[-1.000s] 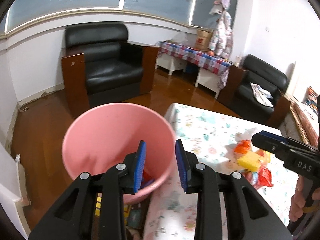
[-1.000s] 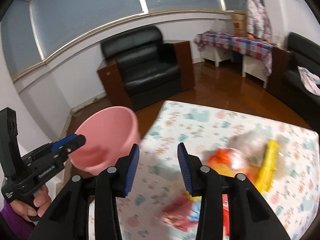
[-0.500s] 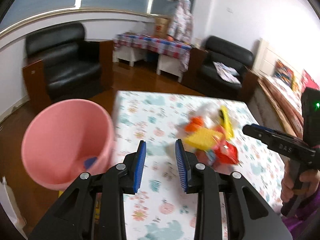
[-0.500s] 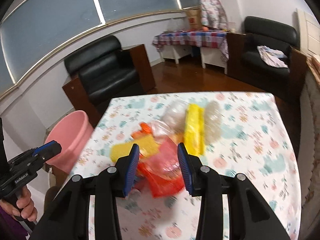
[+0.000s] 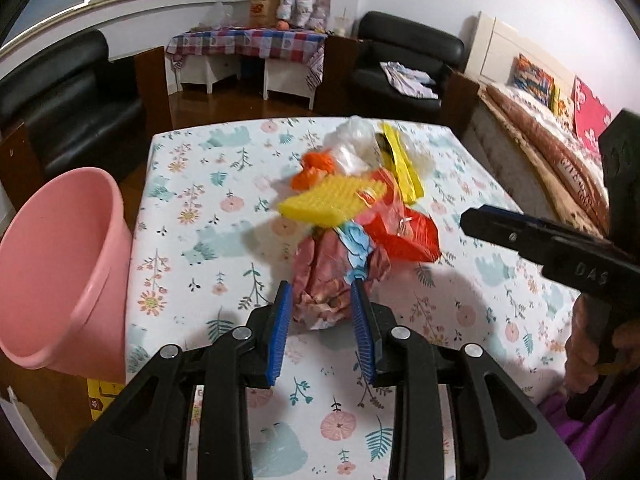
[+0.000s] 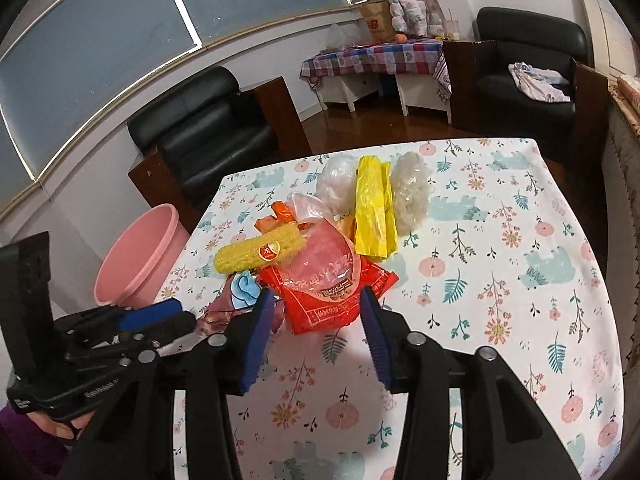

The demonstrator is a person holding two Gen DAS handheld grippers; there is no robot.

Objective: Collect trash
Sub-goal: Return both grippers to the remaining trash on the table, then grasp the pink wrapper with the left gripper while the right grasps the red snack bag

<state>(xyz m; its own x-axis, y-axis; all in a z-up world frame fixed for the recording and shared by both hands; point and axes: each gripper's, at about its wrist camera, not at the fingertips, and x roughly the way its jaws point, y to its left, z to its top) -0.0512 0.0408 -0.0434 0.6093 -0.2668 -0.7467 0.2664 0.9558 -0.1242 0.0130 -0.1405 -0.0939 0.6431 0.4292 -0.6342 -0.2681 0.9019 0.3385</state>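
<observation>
A pile of trash lies mid-table: a yellow textured pack [image 5: 332,200] [image 6: 256,252], a red wrapper [image 5: 404,228] [image 6: 336,296], a crumpled pink wrapper [image 5: 328,280], a yellow bag [image 6: 374,212] and clear bags [image 6: 412,188]. My left gripper [image 5: 322,320] is open, with its tips on either side of the pink wrapper's near end and not pressing it. My right gripper [image 6: 316,332] [image 5: 476,222] is open and its jaws are opening; the red wrapper lies just ahead of its tips, nothing gripped. A pink bin [image 5: 60,264] [image 6: 140,256] stands off the table's left edge.
The flowered tablecloth [image 5: 224,240] covers the table. Black armchairs [image 6: 208,128] stand behind the table, and a checked side table [image 5: 248,40] is against the far wall. A bed [image 5: 552,136] lies to the right. A hand [image 5: 592,360] holds the right gripper's handle.
Both views have swung from the pink bin to the trash pile and come down close over the table. The right jaws stand wider than before. The left jaws are unchanged.
</observation>
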